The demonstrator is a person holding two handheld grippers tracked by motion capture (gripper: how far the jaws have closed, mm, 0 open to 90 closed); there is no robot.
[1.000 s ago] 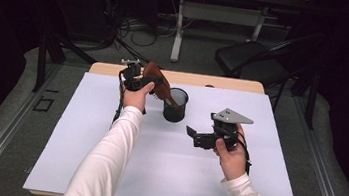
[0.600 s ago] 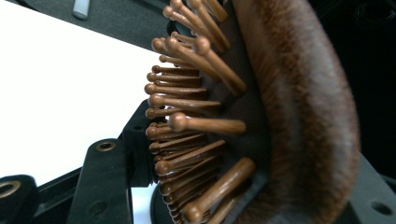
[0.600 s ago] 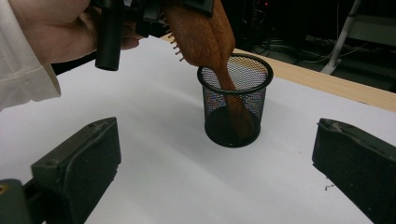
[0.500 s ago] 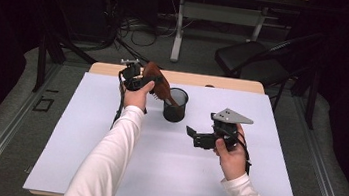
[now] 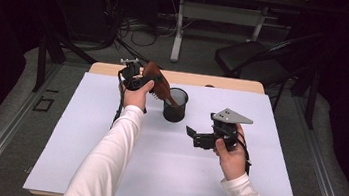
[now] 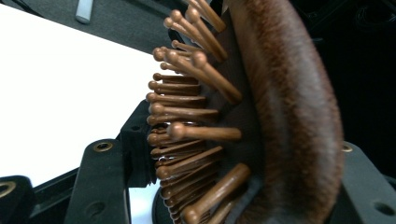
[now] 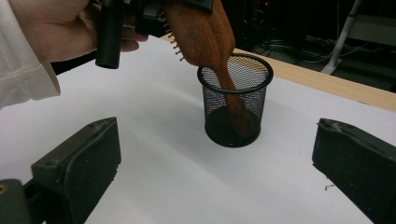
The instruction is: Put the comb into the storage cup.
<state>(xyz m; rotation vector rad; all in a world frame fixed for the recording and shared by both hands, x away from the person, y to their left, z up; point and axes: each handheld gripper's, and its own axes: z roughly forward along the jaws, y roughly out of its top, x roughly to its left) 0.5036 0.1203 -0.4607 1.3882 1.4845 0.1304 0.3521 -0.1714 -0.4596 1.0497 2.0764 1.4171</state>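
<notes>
Now left hand-held gripper (image 5: 140,80) easing open around hairbrush (image 5: 159,87), handle down in mesh cup (image 5: 175,105); release seems underway; right hand-held gripper (image 5: 197,137) spread

High view: above my side, facing forward-down over white table (image 5: 78,167). My left claw's camera: pressed close against brown wooden bristle hairbrush (image 6: 261,116). Right claw's camera: farther back, level; shares brush, black mesh cup (image 7: 236,100).

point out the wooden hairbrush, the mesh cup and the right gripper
wooden hairbrush (image 7: 201,28), right gripper view, on the smooth back of its head
mesh cup (image 7: 236,122), right gripper view, on its front mesh wall
right gripper (image 5: 197,137), high view, between its open jaw tips
</notes>
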